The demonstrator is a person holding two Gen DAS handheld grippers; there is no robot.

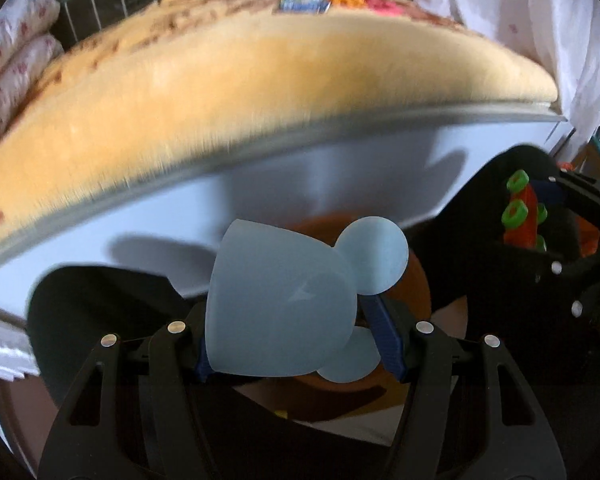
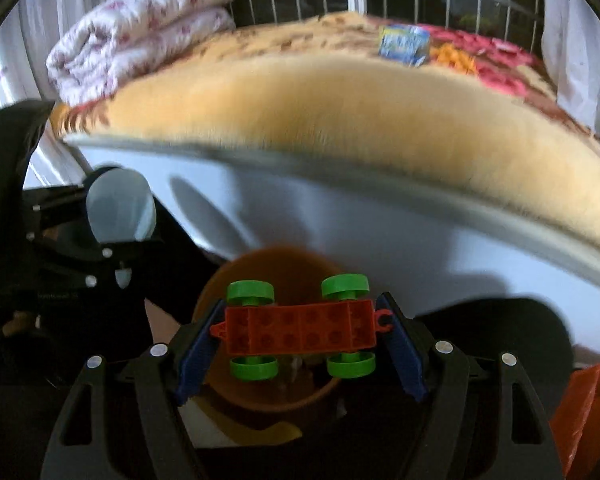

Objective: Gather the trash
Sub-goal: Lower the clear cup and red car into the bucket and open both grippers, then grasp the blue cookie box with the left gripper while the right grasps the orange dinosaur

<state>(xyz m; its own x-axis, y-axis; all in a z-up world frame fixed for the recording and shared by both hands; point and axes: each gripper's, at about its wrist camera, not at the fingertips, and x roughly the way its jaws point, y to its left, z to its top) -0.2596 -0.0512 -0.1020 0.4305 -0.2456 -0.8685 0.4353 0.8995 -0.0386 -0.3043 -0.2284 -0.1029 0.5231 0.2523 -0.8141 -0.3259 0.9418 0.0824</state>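
bin (image 2: pixel 268 268) below both grippers, bed (image 2: pixel 340 120) behind it

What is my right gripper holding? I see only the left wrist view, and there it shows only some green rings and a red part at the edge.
Observer: A red toy car base with four green wheels. The right gripper is shut on its two short ends.
Operator: Is it above the bin?
Observer: In the right wrist view, the open mouth of the brown bin lies directly behind the car.
Operator: Is anything else close by on that side?
Observer: An orange plastic bag sits at the lower right edge of the view, apart from the bin.
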